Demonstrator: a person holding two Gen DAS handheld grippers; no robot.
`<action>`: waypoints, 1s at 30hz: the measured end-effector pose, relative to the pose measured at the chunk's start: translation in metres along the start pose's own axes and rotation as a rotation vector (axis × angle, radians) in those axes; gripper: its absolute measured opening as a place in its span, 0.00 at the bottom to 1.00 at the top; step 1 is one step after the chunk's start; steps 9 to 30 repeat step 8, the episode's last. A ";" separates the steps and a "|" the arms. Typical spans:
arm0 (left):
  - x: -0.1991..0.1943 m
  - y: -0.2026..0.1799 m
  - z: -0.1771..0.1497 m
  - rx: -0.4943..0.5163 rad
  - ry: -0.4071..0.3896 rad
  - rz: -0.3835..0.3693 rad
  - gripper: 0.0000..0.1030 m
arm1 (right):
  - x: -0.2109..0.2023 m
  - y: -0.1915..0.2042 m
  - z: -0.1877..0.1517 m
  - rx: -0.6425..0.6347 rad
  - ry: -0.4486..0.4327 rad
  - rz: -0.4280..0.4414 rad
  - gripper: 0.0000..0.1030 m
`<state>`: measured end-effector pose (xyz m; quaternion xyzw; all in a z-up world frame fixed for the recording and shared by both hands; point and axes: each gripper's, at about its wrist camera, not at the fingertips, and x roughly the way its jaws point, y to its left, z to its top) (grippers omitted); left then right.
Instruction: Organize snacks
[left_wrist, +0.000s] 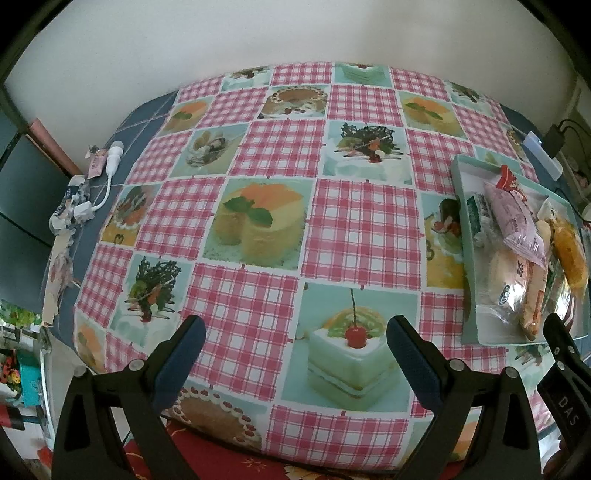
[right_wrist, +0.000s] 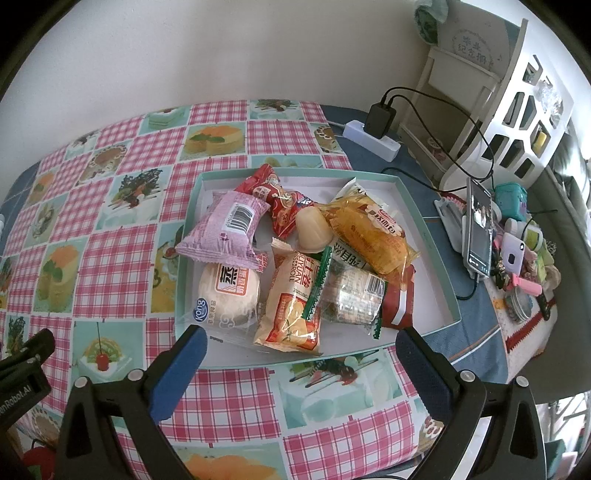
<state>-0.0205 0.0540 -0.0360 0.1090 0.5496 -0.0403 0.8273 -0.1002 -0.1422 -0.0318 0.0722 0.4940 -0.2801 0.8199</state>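
- The snacks lie heaped in a shallow teal tray (right_wrist: 424, 221) on the surface (right_wrist: 110, 258), which is covered by a checked cloth with cake pictures; the tray sits toward the right side of the surface.
- Visible items: a purple packet (right_wrist: 225, 229), a red packet (right_wrist: 275, 199), a clear jelly cup (right_wrist: 312, 229), an orange bread packet (right_wrist: 369, 232), a round white bun in clear film (right_wrist: 229, 291), a swiss-roll packet (right_wrist: 295, 299) and a clear-wrapped cake (right_wrist: 352, 297).
- Handling judgement: all appear light. The film wrappers look slick and crinkly, and the baked contents soft, so hard squeezing may crush them. The jelly cup looks stiffer but smooth and rounded, likely to slip.
- Grasp judgement: the crimped end seams or the flat middle of a packet offer the best hold; the swiss-roll packet and the bun lie nearest and on top, so they come free most easily.
- Right hand-held gripper (right_wrist: 299, 354): jaws spread wide, holding nothing, hovering just before the near edge of the tray; no contact is seen.
- Left hand-held gripper (left_wrist: 295, 339): jaws spread wide, empty, over bare cloth, well apart from the tray (left_wrist: 463, 221) at its right.
- Risk: overlapping packets may drag neighbours when 1 is lifted.
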 end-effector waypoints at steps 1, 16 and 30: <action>-0.001 0.000 0.000 0.002 -0.005 0.001 0.96 | 0.000 0.000 0.000 0.000 0.000 0.000 1.00; -0.006 -0.005 0.002 0.015 -0.029 -0.002 0.96 | 0.001 0.001 -0.001 0.000 0.001 -0.001 1.00; -0.006 -0.005 0.002 0.015 -0.029 -0.002 0.96 | 0.001 0.001 -0.001 0.000 0.001 -0.001 1.00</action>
